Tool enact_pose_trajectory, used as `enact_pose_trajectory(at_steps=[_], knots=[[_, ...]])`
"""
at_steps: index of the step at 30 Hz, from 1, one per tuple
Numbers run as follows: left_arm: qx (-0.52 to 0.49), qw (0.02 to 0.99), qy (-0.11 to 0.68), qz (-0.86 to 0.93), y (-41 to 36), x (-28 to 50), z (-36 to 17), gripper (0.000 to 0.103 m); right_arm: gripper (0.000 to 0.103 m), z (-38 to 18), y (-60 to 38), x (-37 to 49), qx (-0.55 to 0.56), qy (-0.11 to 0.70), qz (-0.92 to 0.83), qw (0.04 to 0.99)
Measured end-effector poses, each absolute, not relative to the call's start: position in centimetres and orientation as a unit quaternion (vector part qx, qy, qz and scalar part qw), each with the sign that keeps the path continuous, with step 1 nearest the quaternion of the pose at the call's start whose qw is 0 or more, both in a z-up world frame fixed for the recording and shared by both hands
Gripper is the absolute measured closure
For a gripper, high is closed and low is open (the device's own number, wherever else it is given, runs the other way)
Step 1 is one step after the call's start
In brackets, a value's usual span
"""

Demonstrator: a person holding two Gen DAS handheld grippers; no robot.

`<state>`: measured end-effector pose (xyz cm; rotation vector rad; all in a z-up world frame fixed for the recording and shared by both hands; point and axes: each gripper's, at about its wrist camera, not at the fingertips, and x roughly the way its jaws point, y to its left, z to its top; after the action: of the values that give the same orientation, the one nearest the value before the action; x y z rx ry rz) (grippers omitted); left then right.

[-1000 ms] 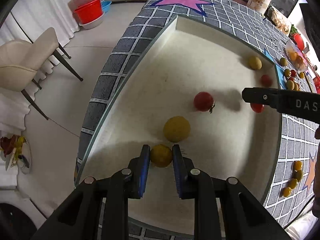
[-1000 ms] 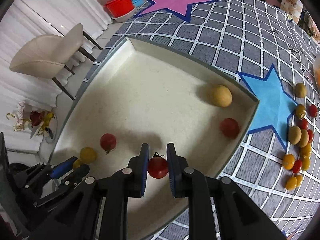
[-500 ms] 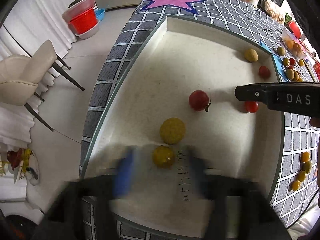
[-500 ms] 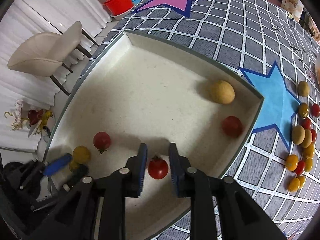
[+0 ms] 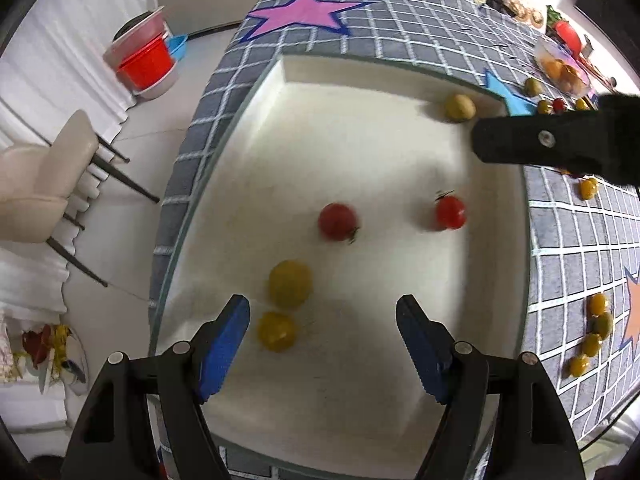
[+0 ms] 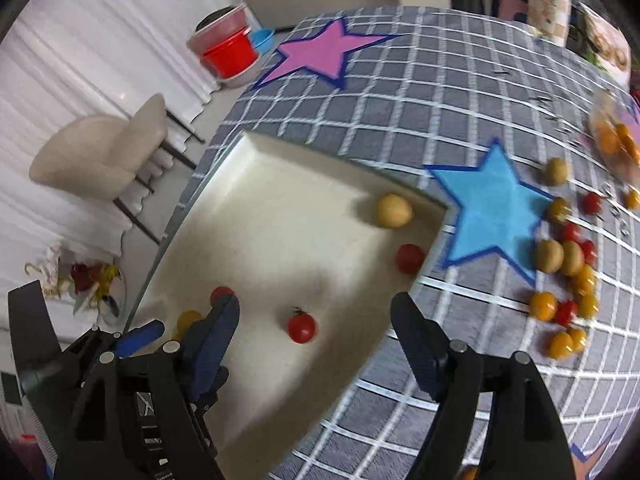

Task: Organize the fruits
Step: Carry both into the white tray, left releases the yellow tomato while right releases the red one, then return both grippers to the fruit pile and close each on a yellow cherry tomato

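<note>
1. My left gripper [image 5: 323, 342] has its jaws wide apart and empty, over the tray [image 5: 360, 80]; a yellow tomato [image 5: 277, 331] lies just beside its left finger.
2. My right gripper [image 6: 316, 338] is likewise spread and holds nothing; a red tomato [image 6: 301, 328] rests on the tray floor between its fingers.
3. More fruit [image 6: 568, 276] waits on the cloth [image 6: 460, 92].
4. I judge these tomatoes light, soft-skinned and prone to rolling; I would pinch each gently across its middle.

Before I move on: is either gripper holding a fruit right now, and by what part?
Neither. The left gripper and right gripper are both open; the yellow tomato and red tomato lie free in the tray.
</note>
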<state>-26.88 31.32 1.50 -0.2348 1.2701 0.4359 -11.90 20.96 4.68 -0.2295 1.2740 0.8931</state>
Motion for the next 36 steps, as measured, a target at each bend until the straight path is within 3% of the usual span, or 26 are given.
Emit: enact_pose_trajectory(at_steps=[19,26,30,36], knots=[[-0.080,0.807,0.573,0.117,23.5,-18.6,5.2,0.026,0.022,3.3,5.9,-6.3,-0.060,0.610,0.244,0.751],[-0.081,0.808,0.577,0.090,20.2,-14.1,4.2,0.026,0.023,2.4,3.8,-3.5,-0.044,0.615,0.225,0.755],[-0.072,0.806,0.582,0.080,19.2,-11.9,2.7,0.026,0.043,1.6,3.4,-2.2,-0.040,0.622,0.231,0.748],[-0.054,0.811,0.580,0.049,18.0,-9.5,1.0,0.026,0.055,0.3,3.4,-0.7,-0.037,0.630,0.244,0.737]])
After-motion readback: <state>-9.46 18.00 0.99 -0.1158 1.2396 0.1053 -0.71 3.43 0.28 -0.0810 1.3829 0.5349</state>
